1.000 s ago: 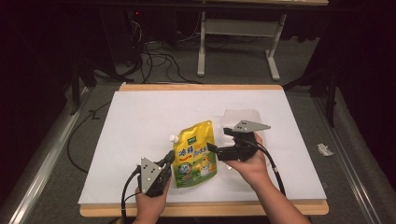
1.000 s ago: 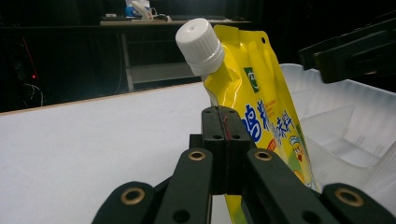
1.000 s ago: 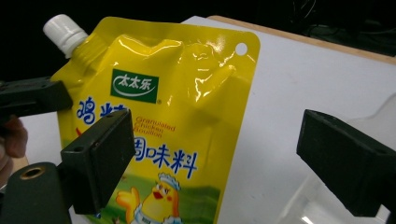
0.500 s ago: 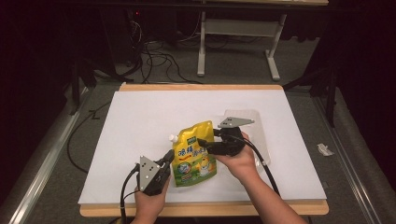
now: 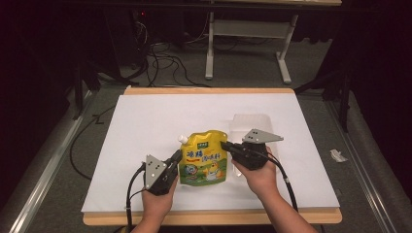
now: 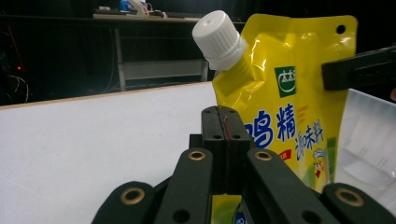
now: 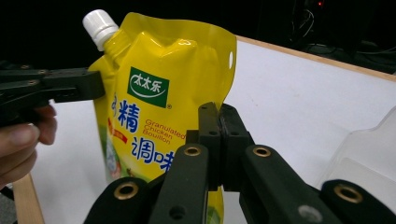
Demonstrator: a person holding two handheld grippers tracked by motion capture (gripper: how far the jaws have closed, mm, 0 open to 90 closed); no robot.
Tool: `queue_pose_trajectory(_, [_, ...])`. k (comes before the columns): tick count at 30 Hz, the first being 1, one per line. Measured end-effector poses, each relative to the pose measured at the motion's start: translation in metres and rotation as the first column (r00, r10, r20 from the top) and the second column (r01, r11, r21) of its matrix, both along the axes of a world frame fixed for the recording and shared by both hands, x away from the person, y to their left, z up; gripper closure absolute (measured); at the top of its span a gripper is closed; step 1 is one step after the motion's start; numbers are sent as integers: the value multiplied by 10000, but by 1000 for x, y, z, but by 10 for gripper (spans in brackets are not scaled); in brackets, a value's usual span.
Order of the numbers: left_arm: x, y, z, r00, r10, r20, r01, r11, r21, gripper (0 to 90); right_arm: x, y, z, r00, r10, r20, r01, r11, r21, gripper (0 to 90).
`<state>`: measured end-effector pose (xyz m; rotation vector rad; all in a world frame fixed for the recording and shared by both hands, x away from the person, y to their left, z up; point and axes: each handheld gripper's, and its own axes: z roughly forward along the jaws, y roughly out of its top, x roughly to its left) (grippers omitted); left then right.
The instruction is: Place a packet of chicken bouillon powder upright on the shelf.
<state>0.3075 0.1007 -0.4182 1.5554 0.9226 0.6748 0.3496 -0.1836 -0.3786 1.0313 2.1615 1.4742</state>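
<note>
A yellow spouted pouch with a white cap stands upright on the white table mat, held between both grippers. My left gripper is shut on the pouch's left edge, its jaws pressed together in the left gripper view. My right gripper is shut on the pouch's right edge, below the hang hole. The left gripper also appears in the right gripper view, clamped on the pouch under the spout.
A clear plastic tray lies on the mat just behind and to the right of the pouch. The wooden table edge runs along the front. Cables and a metal frame lie on the floor beyond the table.
The right hand swayed a little left and then back right. The pouch stays held between both grippers and now stands slightly more upright.
</note>
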Motion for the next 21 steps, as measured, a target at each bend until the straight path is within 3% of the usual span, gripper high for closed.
queue_pose_trajectory(5, [4, 2, 0, 10000, 58, -7, -58, 10000, -63, 900, -11, -1, 4, 9989, 60, 462, -66, 9999, 141, 900])
queue_pose_trajectory(9, [5, 5, -2, 9999, 114, -110, -115, 9999, -90, 900, -20, 2, 6, 9966, 185, 798, -184, 9998, -23, 900])
queue_pose_trajectory(17, [1, 3, -3, 10000, 9, 0, -9, 10000, -73, 900, -35, 0, 0, 9954, 502, 821, -525, 9983, 261, 887])
queue_pose_trajectory(18, [0, 3, -3, 10000, -14, 19, 14, 10000, -87, 900, -36, -1, -2, 9955, 618, 723, -644, 9973, 346, 817])
queue_pose_trajectory(19, [-1, 2, -3, 10000, -36, 39, 37, 9999, -100, 900, -36, -1, -2, 9955, 618, 723, -644, 9973, 346, 817])
queue_pose_trajectory(20, [-3, 1, -2, 10000, -44, 48, 44, 10000, -38, 900, -35, 0, -5, 9953, 804, 533, -825, 9959, 383, 730])
queue_pose_trajectory(21, [-3, 1, -2, 10000, -44, 48, 44, 10000, -38, 900, -35, 0, -5, 9953, 804, 533, -825, 9959, 383, 730])
